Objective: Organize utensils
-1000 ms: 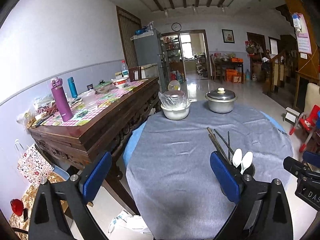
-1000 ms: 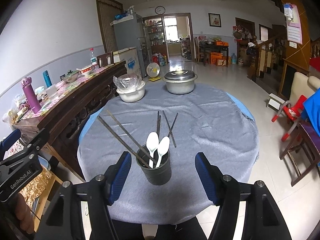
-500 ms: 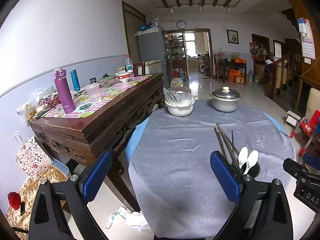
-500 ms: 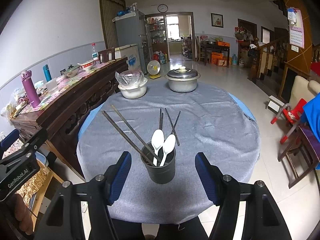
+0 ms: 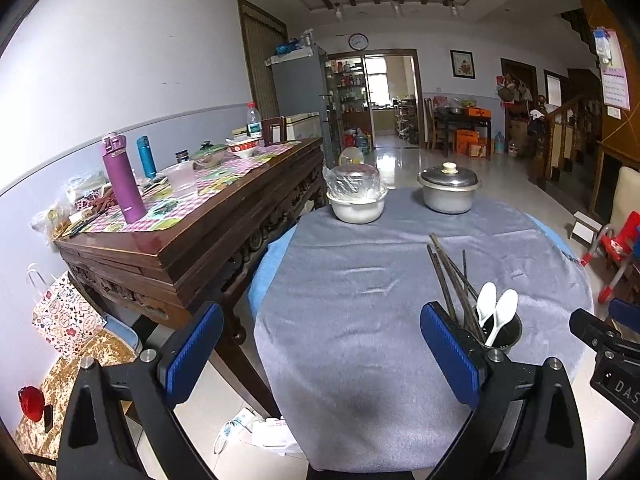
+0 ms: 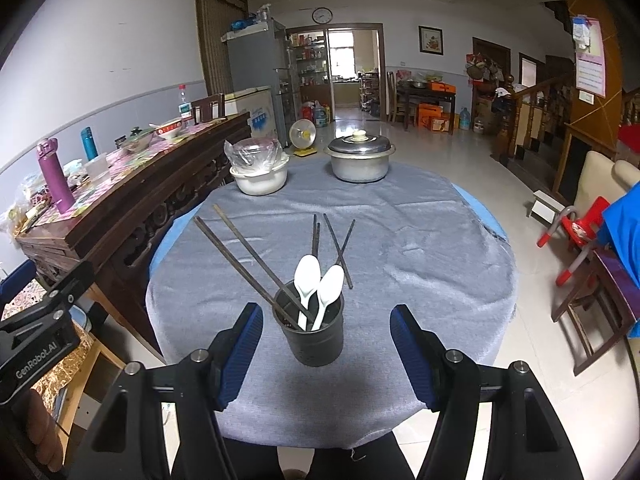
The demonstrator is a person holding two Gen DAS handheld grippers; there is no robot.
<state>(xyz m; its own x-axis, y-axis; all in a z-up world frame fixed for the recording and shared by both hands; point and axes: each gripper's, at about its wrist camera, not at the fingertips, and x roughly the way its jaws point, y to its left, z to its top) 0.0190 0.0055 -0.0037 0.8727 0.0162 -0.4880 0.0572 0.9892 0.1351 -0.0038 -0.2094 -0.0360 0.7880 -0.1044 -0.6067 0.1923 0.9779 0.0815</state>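
- Your right gripper [image 6: 326, 350] has its pads spread wide w/ nothing between them; it hovers just short of the black utensil cup [image 6: 313, 330], which sits dead ahead, centred in the gap.
- Cup stands upright near the table's front edge, on the grey cloth [image 6: 400, 240]. Already in it: two white spoons [image 6: 318, 286], bowls up, and two long dark chopsticks [image 6: 244, 258] leaning out to the left-rear.
- Loose chopsticks [image 6: 334, 240], about four, lie flat on the cloth just behind the cup. Long axes run roughly away from you, tips fanned and partly crossed; near ends are close to the cup's far rim.
- Judgement: those loose sticks are what's left. Right gripper is nearer and in line w/ them; you'd go over or round the cup to reach.
- Obstacle: spoons and the leaning sticks stick up between you and the loose ones; a low, straight reach probably knocks them or tips the cup.
- Since the sticks lie along your reach, turning the wrist so the pads close across them looks easier.
- Your left gripper [image 5: 320, 354] is also wide apart and empty, off to the left by the table edge; from there the cup [image 5: 502, 330] is at its right finger [image 5: 448, 350].
- Farther back, well clear: lidded metal pot [image 6: 359, 160], white bowl w/ plastic-wrapped dish [image 6: 259, 170].
- Wooden sideboard [image 5: 192, 236] along the left.
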